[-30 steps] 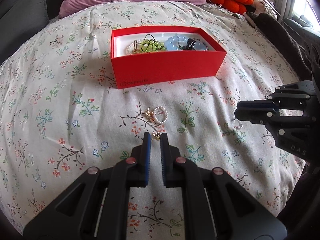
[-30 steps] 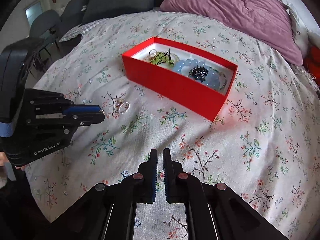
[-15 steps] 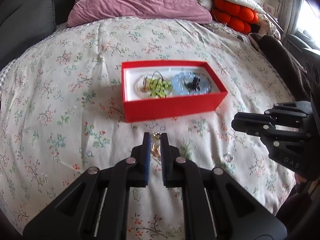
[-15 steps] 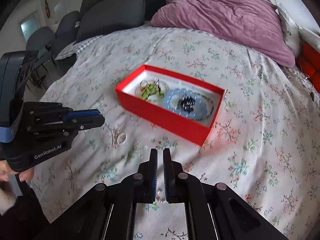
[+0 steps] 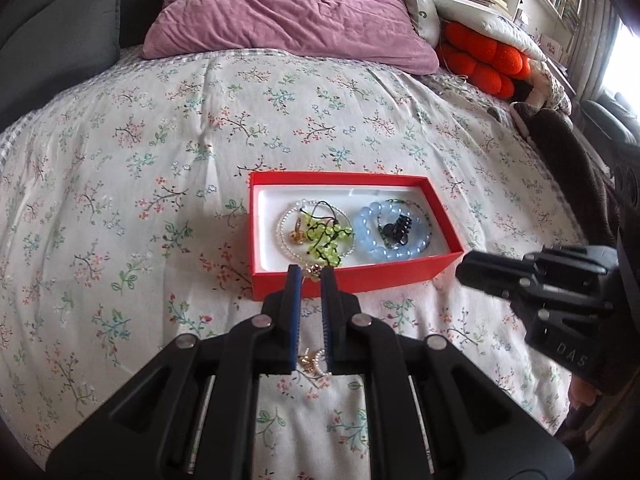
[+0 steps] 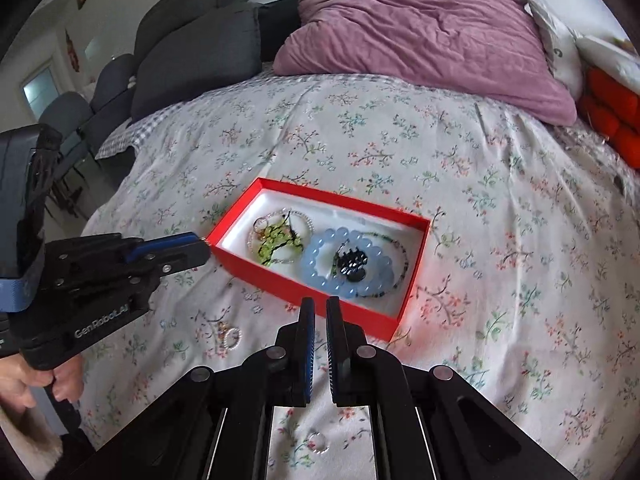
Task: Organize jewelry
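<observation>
A red box [image 5: 442, 203] lies on the floral bedspread and holds a green bead piece [image 5: 324, 238], a blue bead bracelet [image 5: 374, 240], a black clip and a gold earring. My left gripper [image 5: 311, 272] is shut on a small gold earring [image 5: 314, 269], held above the box's near wall. A pearl ring and gold earring [image 5: 314, 362] lie on the bed below it. My right gripper [image 6: 320, 308] is shut and empty, raised in front of the box [image 6: 256, 270]. A clear ring [image 6: 318, 442] lies under it.
A purple pillow [image 5: 288, 8] and orange cushion [image 5: 484, 60] lie at the head of the bed. Dark grey cushions [image 6: 192, 52] are at the left. The pearl ring [image 6: 231, 337] lies on the bedspread left of the right gripper.
My left gripper has lifted with the small gold earring and moved forward to the box's near wall. The right gripper has risen too, away from the clear ring on the bed.
</observation>
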`<state>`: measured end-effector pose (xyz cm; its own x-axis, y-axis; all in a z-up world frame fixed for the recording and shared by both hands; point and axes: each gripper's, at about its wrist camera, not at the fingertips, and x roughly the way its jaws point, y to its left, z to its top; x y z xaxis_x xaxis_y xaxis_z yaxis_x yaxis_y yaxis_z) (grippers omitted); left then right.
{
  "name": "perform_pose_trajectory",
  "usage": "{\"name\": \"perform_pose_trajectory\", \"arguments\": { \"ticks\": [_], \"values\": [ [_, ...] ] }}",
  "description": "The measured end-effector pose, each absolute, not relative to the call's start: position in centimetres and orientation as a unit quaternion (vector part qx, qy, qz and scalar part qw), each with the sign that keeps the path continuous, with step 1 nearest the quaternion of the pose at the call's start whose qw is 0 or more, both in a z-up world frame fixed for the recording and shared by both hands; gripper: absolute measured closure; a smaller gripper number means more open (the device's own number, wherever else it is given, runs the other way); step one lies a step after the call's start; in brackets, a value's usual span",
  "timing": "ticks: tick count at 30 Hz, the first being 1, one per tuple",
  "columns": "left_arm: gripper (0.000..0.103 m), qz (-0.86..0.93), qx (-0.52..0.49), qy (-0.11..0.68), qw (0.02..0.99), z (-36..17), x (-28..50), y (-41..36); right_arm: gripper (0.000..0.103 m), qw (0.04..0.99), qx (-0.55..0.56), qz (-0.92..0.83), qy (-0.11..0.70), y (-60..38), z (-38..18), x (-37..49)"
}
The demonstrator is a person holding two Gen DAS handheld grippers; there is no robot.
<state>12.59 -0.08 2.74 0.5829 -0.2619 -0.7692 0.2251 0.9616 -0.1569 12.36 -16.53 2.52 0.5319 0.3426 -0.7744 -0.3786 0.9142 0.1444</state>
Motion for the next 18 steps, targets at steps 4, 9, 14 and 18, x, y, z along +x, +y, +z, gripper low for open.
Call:
{"name": "perform_pose_trajectory", "arguments": {
  "ticks": [4, 9, 14, 18],
  "values": [
    [0.092, -0.155, -0.005, 0.441, 0.884, 2.5, 11.4, -0.3, 0.091, 0.862, -0.06, 0.234, 0.446, -16.3, 1.4, 10.3],
    [0.092, -0.169, 0.007, 0.454, 0.874, 1.5, 9.4, 0.4, 0.09, 0.835, -0.104, 0.249, 0.479, -17.2, -1.9, 8.2],
    [0.092, -0.171, 0.021, 0.469, 0.866, 0.3, 8.4, 0.7, 0.085, 0.819, -0.123, 0.265, 0.493, -17.5, -4.0, 6.9],
    [0.092, -0.174, 0.026, 0.475, 0.862, -0.3, 8.0, 0.8, 0.056, 0.813, -0.139, 0.272, 0.495, -17.0, -5.1, 6.1]
  ]
}}
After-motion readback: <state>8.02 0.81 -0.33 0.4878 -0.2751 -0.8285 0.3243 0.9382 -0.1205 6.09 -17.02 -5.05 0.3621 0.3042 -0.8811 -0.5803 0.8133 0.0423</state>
